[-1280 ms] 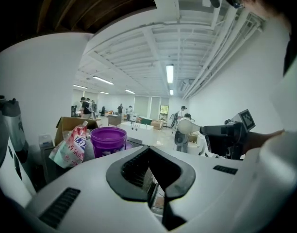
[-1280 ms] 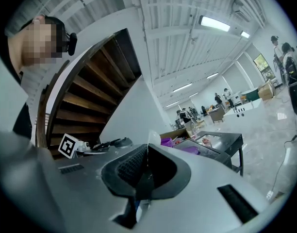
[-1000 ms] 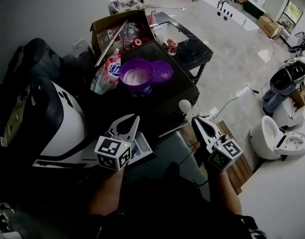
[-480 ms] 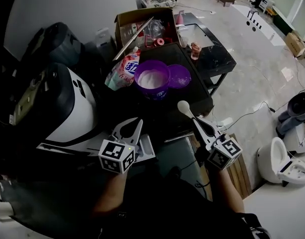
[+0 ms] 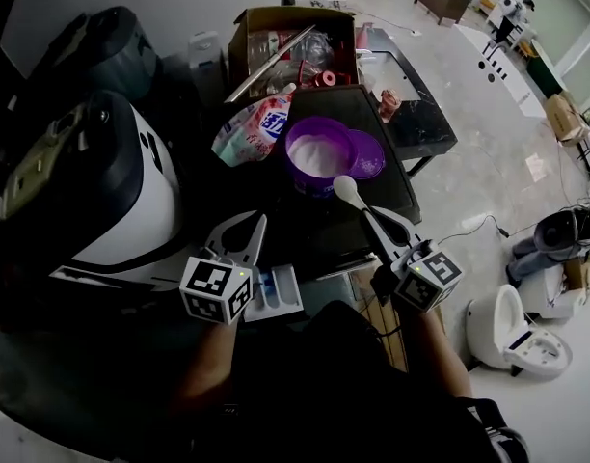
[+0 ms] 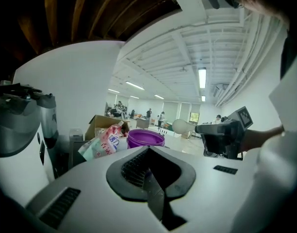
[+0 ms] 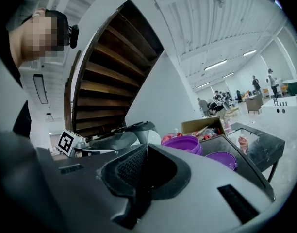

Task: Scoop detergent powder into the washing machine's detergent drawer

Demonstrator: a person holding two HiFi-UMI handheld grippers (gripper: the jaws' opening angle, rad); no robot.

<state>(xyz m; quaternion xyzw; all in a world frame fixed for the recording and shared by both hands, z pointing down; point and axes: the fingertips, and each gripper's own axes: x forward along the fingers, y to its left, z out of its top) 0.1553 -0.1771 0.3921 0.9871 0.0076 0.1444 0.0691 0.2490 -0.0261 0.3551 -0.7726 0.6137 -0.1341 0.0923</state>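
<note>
Since the earlier frame, the white scoop has drawn nearer the purple tub of powder at upper centre, and its bowl is now just beside the tub's near rim. The right gripper is clenched on the scoop's handle. At lower left, the left gripper has its jaws pressed together on nothing, just beside the open detergent drawer.

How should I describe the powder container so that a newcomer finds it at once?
Start at the white washing machine, then look to the black table beside it. On it stands a round purple tub, open, with white powder inside. The flat purple lid on its right and the pink-and-white bag on its left show no powder.
</note>
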